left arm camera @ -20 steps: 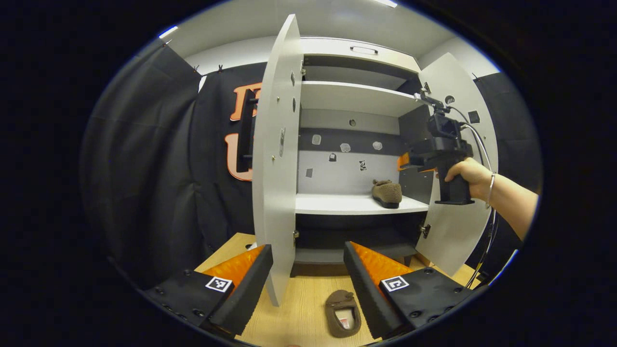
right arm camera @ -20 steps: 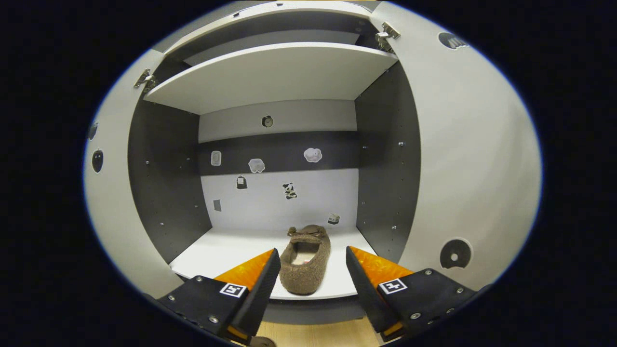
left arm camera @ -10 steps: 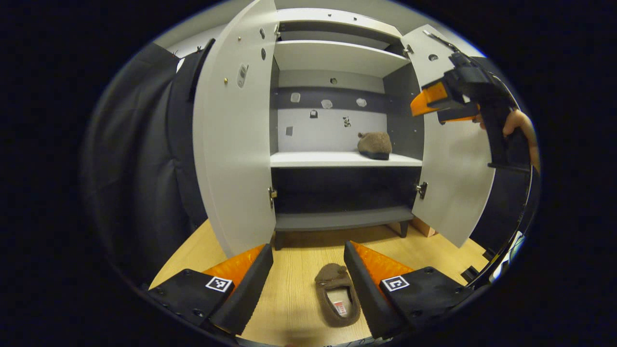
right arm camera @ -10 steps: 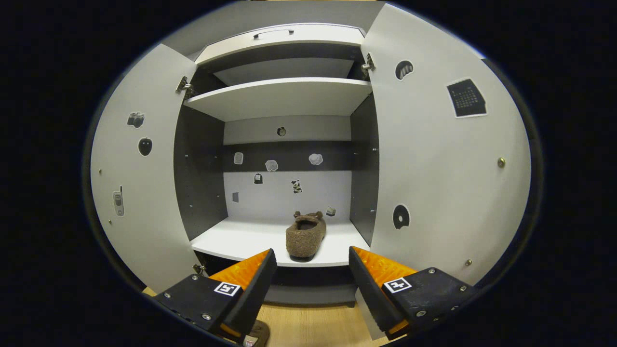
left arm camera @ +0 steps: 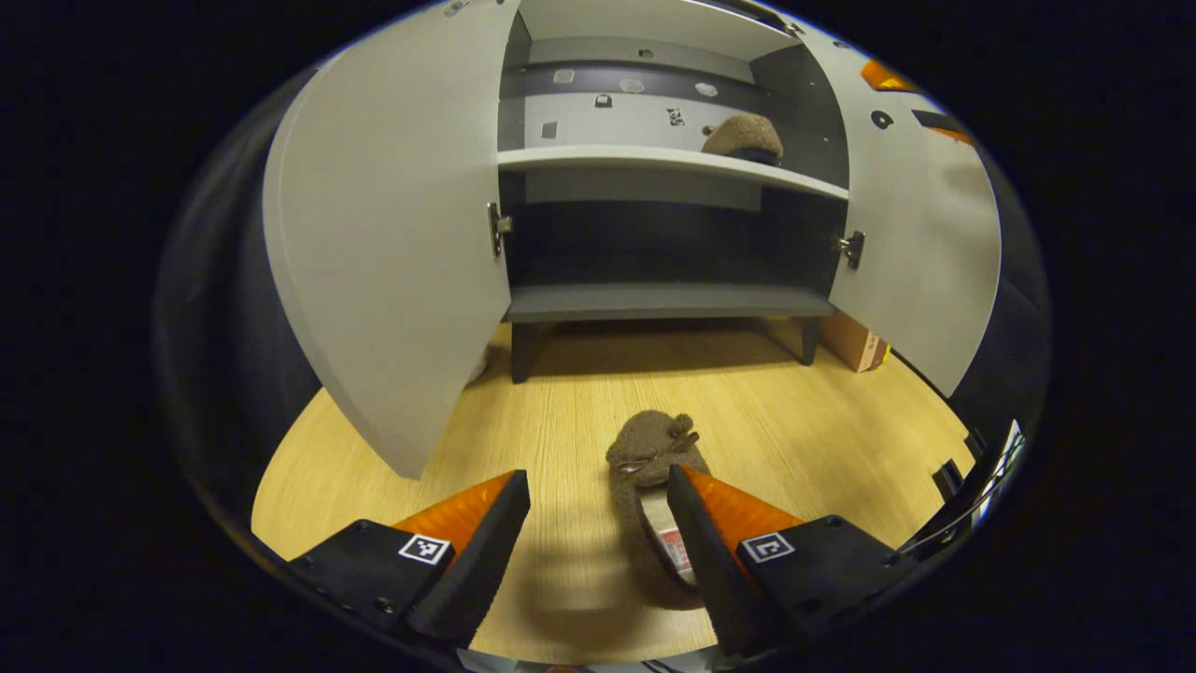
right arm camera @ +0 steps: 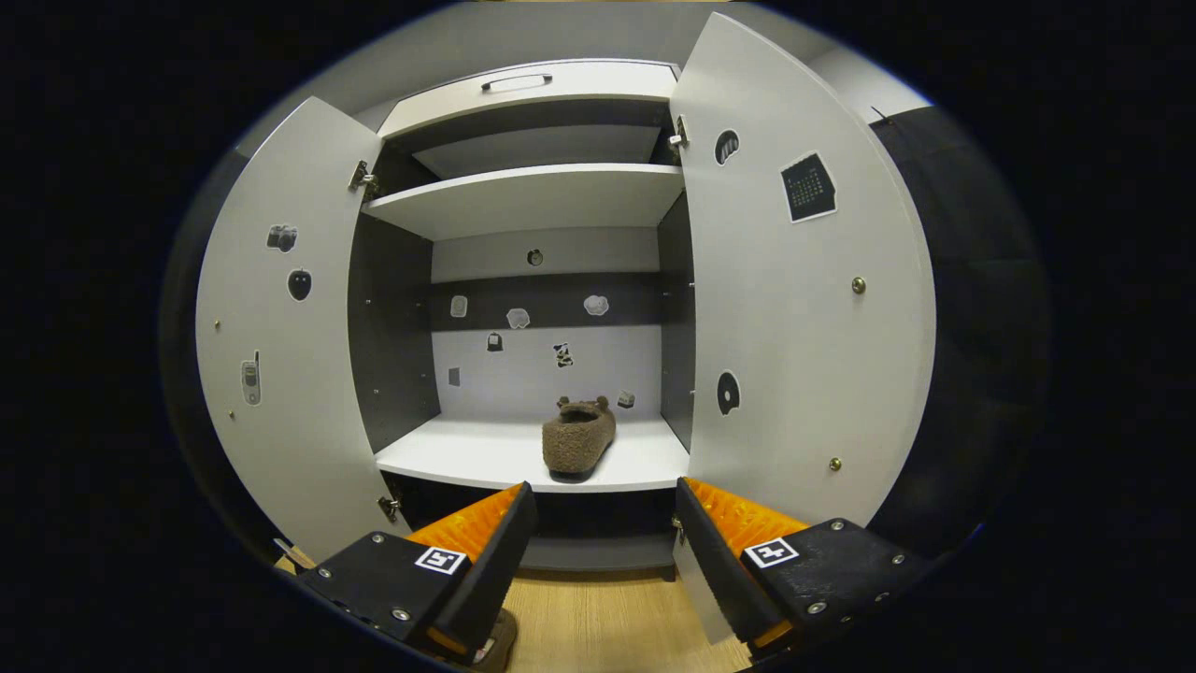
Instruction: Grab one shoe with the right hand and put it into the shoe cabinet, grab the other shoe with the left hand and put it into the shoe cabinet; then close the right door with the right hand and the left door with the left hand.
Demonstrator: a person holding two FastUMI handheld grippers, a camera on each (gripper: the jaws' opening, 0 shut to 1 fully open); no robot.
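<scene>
- Left gripper (left arm camera: pixel 598 509): jaws apart, holding nothing, aimed down at the floor (left arm camera: pixel 794 421).
- Second shoe (left arm camera: pixel 654 505) lies on the floor just ahead of the left jaws, offset toward the right finger, which covers part of its side.
- Its long axis runs roughly along the gripper's pointing direction, toe toward the cabinet (left arm camera: pixel 654 299), heel near the camera. So the jaws straddle its width; judgement: shift slightly right, then drop.
- Right gripper (right arm camera: pixel 603 533): jaws apart, empty, facing the open cabinet.
- First shoe (right arm camera: pixel 577 437) sits on the middle shelf (right arm camera: pixel 467 458), right of centre.
- Left door (right arm camera: pixel 280 355) and right door (right arm camera: pixel 794 327) both stand open.
- Left gripper is clearly nearer the floor shoe.
</scene>
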